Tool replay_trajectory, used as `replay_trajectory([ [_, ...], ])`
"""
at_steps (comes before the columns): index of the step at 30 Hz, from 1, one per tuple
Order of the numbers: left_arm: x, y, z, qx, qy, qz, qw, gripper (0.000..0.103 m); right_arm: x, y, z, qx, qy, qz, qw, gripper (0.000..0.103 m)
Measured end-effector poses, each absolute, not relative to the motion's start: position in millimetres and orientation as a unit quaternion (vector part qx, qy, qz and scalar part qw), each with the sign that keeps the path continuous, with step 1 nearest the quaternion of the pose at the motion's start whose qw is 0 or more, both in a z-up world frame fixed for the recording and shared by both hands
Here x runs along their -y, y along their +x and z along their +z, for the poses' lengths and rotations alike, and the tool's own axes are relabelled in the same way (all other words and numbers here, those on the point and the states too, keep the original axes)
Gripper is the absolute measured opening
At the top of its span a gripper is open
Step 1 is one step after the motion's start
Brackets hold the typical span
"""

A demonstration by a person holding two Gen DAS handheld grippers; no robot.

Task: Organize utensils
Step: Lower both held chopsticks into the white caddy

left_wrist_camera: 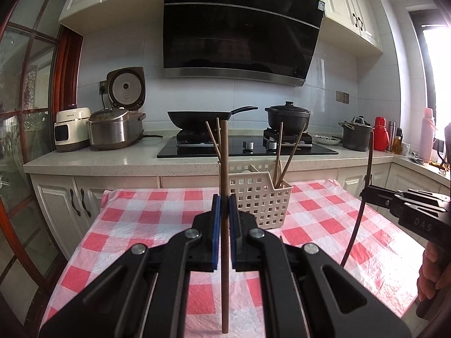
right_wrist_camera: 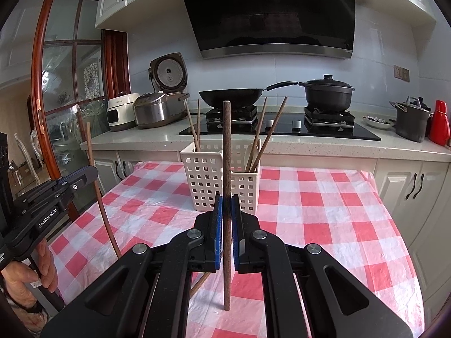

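Now 4 chopsticks point(left_wrist_camera: 279, 152) in basket point(left_wrist_camera: 260, 197)

Basket point(right_wrist_camera: 220, 180) on table point(right_wrist_camera: 324, 211), chopsticks point(right_wrist_camera: 260, 138) inside

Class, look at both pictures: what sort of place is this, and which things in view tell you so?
A home kitchen, most likely. A wok and a lidded black pot sit on a gas hob under a range hood, and a rice cooker stands on the counter.
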State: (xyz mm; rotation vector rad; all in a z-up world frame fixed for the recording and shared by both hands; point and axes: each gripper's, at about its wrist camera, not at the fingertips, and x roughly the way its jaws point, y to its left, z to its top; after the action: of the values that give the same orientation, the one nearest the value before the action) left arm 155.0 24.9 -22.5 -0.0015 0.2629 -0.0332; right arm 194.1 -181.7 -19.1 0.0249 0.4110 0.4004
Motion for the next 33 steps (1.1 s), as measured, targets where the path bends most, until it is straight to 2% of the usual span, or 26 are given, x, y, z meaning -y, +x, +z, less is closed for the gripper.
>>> replay_trajectory([
  [17, -18, 190, 2, -0.118, -0.001, -0.020, 0.993, 0.006, 168, 230, 9, -0.178, -0.003, 0.199, 0.964, 0.006],
  [33, -6, 238, 47, -0.099, 0.019, -0.028, 0.995, 0.006, 169, 291, 53, -0.160, 0.008, 0.197, 0.967, 0.006],
])
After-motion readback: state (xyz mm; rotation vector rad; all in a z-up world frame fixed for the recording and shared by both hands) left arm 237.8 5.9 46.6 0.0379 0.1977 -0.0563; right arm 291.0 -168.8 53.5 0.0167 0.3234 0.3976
